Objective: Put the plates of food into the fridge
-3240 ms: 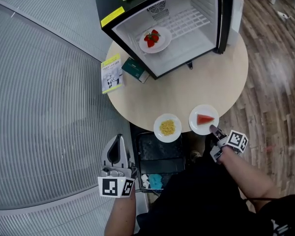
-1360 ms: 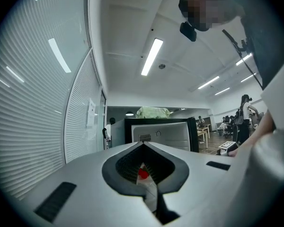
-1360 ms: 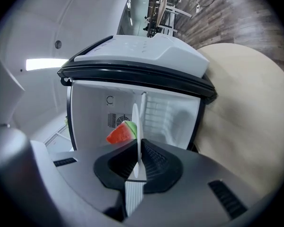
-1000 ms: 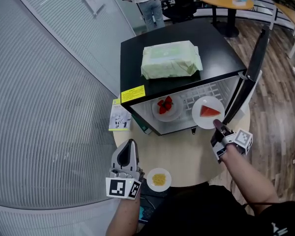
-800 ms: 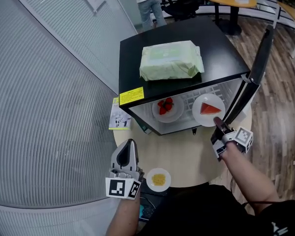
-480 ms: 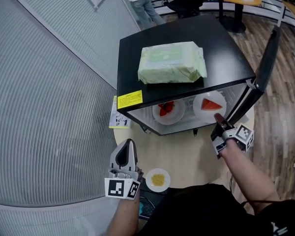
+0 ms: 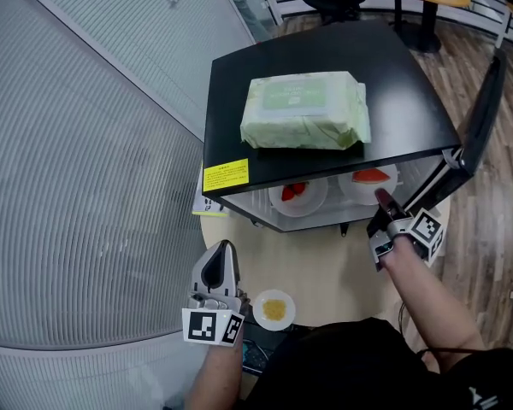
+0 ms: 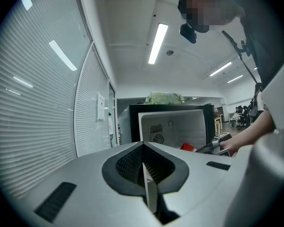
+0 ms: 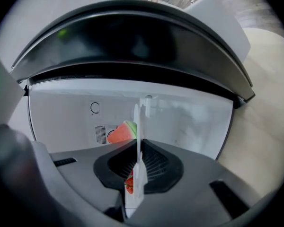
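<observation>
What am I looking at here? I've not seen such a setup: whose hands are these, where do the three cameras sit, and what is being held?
There is no robot here: a person holds a two-jaw tool in each hand. One picture comes from a camera on the person's head, looking steeply down. The other two come from cameras riding on each tool, looking along its jaws.

The right tool is shut on the rim of a white plate of watermelon, holding it inside the open mini fridge, beside a plate of strawberries.

The left tool is shut with nothing in it, near a plate of yellow food on the round table. A green pack lies on top of the fridge.
</observation>
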The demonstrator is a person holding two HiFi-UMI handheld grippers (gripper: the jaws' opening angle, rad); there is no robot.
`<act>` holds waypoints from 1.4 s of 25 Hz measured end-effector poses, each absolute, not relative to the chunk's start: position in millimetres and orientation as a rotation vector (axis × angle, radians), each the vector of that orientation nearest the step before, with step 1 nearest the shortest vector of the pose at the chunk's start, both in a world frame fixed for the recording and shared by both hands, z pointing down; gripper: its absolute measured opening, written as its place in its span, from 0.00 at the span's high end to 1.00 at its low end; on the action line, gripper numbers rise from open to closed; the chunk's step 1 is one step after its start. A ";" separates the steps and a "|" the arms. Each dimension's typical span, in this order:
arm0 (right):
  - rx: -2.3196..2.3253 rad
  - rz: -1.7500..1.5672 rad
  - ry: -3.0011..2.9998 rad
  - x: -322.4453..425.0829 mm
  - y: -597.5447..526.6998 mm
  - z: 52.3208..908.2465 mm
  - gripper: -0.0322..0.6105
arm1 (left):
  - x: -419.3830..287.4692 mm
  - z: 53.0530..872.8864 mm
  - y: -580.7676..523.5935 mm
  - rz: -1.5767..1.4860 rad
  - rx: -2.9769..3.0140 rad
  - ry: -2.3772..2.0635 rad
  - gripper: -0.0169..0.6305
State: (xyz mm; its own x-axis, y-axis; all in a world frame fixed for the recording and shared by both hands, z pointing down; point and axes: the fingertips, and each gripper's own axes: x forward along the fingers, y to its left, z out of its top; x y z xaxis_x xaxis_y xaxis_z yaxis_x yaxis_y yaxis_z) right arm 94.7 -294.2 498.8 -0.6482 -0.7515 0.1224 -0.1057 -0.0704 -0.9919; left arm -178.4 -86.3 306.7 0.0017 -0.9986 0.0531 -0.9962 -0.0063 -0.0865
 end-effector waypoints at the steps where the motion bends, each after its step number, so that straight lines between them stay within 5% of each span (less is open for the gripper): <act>1: -0.921 -1.771 1.724 94.2 -295.4 498.7 0.92 | -178.3 306.8 -85.6 -0.156 -2.202 2.203 0.97; 14: -0.926 -1.621 1.884 93.3 -296.2 492.6 0.89 | -174.9 299.0 -61.0 -0.138 -2.139 2.233 0.97; 19: -0.968 -1.525 2.045 85.8 -282.1 495.9 0.79 | -188.5 299.5 -27.2 -0.101 -2.106 2.252 0.97; 35: -0.956 -1.544 1.995 46.9 -134.9 513.9 0.76 | -252.3 306.5 82.0 -0.057 -2.153 2.233 0.97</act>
